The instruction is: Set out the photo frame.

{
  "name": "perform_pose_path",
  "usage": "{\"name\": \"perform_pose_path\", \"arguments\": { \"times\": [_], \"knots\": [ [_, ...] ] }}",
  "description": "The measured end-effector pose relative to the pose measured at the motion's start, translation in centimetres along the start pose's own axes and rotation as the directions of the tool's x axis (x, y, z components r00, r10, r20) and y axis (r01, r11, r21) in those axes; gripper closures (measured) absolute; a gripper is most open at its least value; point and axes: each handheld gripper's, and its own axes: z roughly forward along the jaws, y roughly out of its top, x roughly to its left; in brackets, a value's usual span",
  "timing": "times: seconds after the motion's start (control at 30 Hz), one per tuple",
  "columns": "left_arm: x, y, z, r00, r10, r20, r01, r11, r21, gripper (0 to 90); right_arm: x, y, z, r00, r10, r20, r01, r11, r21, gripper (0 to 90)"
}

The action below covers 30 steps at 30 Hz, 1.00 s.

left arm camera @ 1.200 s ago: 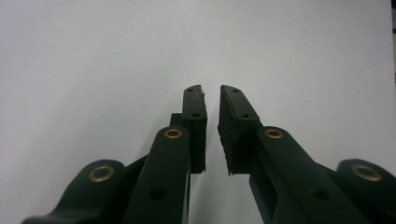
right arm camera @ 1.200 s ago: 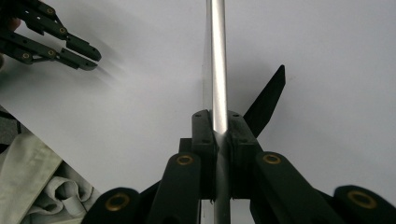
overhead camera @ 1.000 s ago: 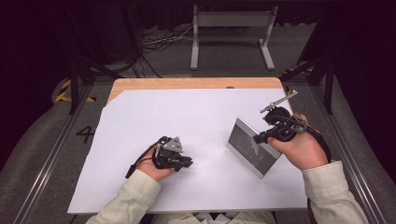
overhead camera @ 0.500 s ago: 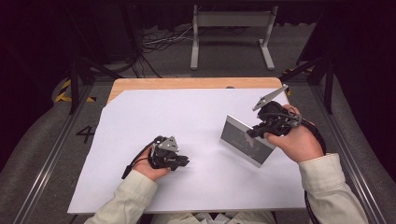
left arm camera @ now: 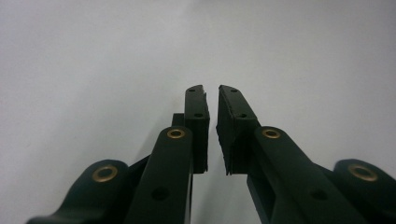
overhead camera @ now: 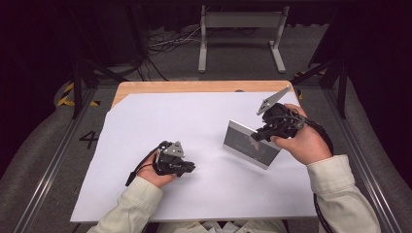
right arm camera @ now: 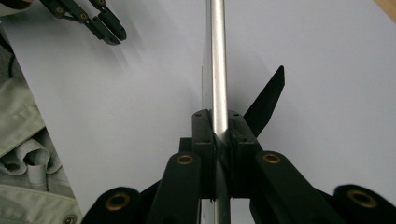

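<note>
A flat silver-edged picture frame (overhead camera: 250, 145) with a dark face stands tilted on the white sheet at the right. My right gripper (overhead camera: 257, 137) is shut on its upper right edge. In the right gripper view the frame's metal edge (right arm camera: 217, 56) runs straight up from between the jaws of the right gripper (right arm camera: 221, 121), and a black prop leg (right arm camera: 266, 98) sticks out to its right. My left gripper (overhead camera: 192, 167) rests on the sheet at the lower left. Its jaws hold nothing and leave a thin slit at the left gripper (left arm camera: 212, 93). That left gripper (right arm camera: 114, 32) also appears far off.
A white sheet (overhead camera: 160, 121) covers most of the wooden table (overhead camera: 145, 87). A pale sleeve (right arm camera: 18, 121) lies at the sheet's near edge. Beyond the table stand a metal stand (overhead camera: 240, 29) and floor cables (overhead camera: 160, 43).
The right gripper has carried the frame left and farther from me, setting it more upright. The left hand and its gripper have slid slightly left.
</note>
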Motion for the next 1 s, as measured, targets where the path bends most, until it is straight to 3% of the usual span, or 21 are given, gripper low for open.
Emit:
{"name": "perform_pose_path", "arguments": {
  "times": [0.27,0.5,0.67,0.87,0.97,1.0],
  "knots": [
    [0.0,-0.5,-0.5,0.9998,-0.013,-0.016,0.013,0.9999,0.0,82.5,-0.1,1.1,0.6,0.9971,-0.074,-0.019,0.074,0.997,-0.013,84.2],
    [0.1,-1.3,-1.1,0.9991,-0.026,-0.033,0.026,0.9997,0.0,82.4,0.1,2.3,1.8,0.9858,-0.159,-0.055,0.159,0.987,0.002,84.2],
    [0.0,-1.8,-1.4,0.9982,-0.039,-0.044,0.039,0.9992,0.002,82.2,0.0,2.9,2.5,0.9804,-0.181,-0.079,0.182,0.983,0.007,84.2],
    [0.0,-2.1,-1.7,0.9974,-0.046,-0.056,0.046,0.9989,0.002,82.1,-0.2,3.5,3.2,0.9593,-0.253,-0.125,0.257,0.966,0.016,84.2],
    [-0.1,-2.3,-1.8,0.9973,-0.048,-0.055,0.048,0.9988,0.004,82.2,-0.3,3.6,3.3,0.9544,-0.266,-0.135,0.271,0.962,0.019,84.2],
    [-0.1,-2.3,-1.8,0.9972,-0.05,-0.055,0.05,0.9987,0.004,82.1,-0.4,3.7,3.5,0.9483,-0.281,-0.147,0.286,0.958,0.013,84.2]
  ]
}}
